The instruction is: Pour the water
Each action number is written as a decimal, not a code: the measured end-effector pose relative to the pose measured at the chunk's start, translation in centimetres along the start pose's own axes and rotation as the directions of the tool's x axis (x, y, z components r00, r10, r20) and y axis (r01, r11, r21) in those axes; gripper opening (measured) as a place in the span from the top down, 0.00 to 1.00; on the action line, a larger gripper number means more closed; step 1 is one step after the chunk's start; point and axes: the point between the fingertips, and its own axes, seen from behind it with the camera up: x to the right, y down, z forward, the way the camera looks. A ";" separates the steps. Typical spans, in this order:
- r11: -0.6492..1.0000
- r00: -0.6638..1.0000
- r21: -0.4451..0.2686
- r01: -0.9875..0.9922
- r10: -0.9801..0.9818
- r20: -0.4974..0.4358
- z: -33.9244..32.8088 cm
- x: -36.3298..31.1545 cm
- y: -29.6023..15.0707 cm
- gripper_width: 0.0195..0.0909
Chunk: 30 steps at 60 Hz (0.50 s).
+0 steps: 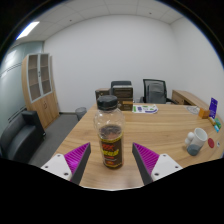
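Office table (160, 125), jar (109, 136) between tool (110, 162) fingers

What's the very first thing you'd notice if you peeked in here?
A clear bottle with a dark cap and dark label stands on the wooden table, between the open gripper fingers with gaps at both sides. Beyond the right finger sits a small cup, and office chairs wait behind the table.

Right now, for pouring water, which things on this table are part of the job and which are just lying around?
For the job:
- bottle with a dark cap, standing between the open gripper fingers
- cup, possibly the target

Lying about:
- box and papers at the table's far end
- office chair
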 end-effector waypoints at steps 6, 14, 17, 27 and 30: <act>0.998 0.999 0.055 0.019 -0.017 -0.029 3.8 -0.6 -0.6 0.15; 0.993 0.997 0.104 0.048 -0.042 -0.062 6.0 -0.1 -1.4 0.50; 0.991 0.997 0.122 0.055 -0.047 -0.066 6.1 0.0 -1.6 0.53; 0.989 0.997 0.134 0.056 -0.049 -0.056 6.1 0.1 -1.8 0.72; 0.989 0.998 0.135 0.053 -0.046 -0.052 5.9 0.3 -1.8 0.76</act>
